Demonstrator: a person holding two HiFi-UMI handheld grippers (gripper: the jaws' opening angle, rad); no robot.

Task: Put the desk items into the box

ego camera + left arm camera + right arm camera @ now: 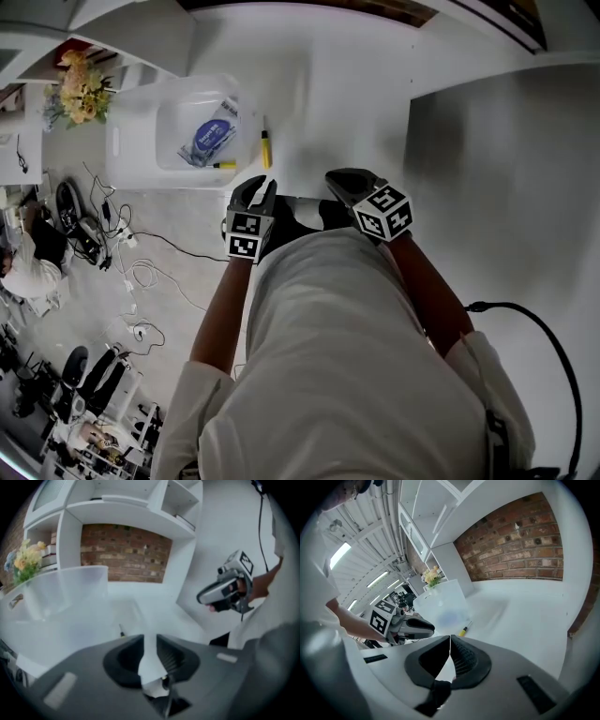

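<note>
The left gripper (258, 190) has its jaws slightly apart, empty; the right gripper (343, 180) is closed on nothing. A yellow marker (265, 148) lies on the desk (356, 84) just beside the box (127, 150), which holds a blue packet (208, 137)

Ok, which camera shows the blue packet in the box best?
The head view: it looks straight down into the clear box onto the blue packet. The right gripper view gives only a blue blur through the box wall; the left gripper view shows the box, not the packet.
</note>
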